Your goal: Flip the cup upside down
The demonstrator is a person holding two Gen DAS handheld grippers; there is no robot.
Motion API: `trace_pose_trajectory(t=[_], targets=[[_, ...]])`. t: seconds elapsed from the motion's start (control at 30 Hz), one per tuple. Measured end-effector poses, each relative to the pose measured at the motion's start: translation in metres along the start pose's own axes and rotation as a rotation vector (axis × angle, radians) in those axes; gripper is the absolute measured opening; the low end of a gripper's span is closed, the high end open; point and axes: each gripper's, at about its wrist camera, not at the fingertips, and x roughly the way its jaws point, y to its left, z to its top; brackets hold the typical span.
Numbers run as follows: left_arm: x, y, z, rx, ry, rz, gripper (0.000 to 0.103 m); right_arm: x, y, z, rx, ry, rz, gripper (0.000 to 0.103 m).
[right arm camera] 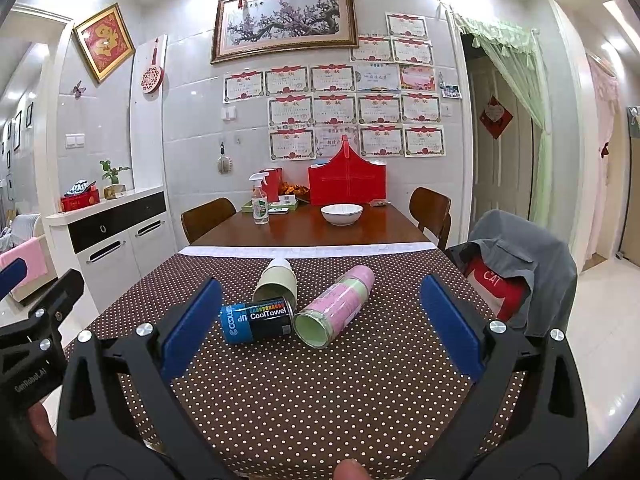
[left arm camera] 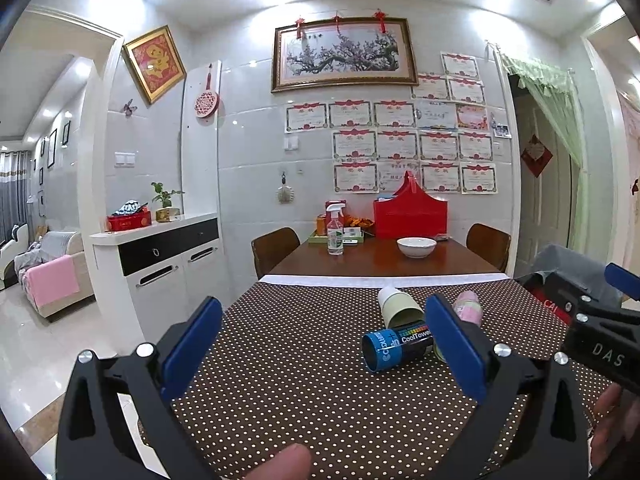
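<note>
Only the right view shows the pink cup [right arm camera: 338, 309] whole; both grippers' fingers [left arm camera: 192, 346] [right arm camera: 448, 326] spread.

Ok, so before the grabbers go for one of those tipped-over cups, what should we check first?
1. Both sets of jaws open: ok; the left gripper and the right gripper are spread wide and hold nothing.
2. Cups reachable: ok; the pale green cup, the pink cup and the CoolTowel can lie on their sides on the dotted tablecloth.
3. Room around the target: not ok; the three lie crowded, perhaps touching.
4. Landing spot: ok; bare cloth lies in front.
5. Which cup is meant: cannot tell.
</note>
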Motion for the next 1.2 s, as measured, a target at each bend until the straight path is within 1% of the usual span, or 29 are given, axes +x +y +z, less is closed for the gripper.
trace_pose_trajectory(t=[0.3,1.2], targets=[[-0.001,-0.002,0.003,0.005,-0.007,0.023,0.099,0.0,-0.001,-0.001,0.0,-0.003,0.0,0.097],[-0.003,-0.005,0.011,0.003,-0.005,-0.004,0.099,0.001,-0.002,-0.001,0.0,-0.006,0.002,0.097]])
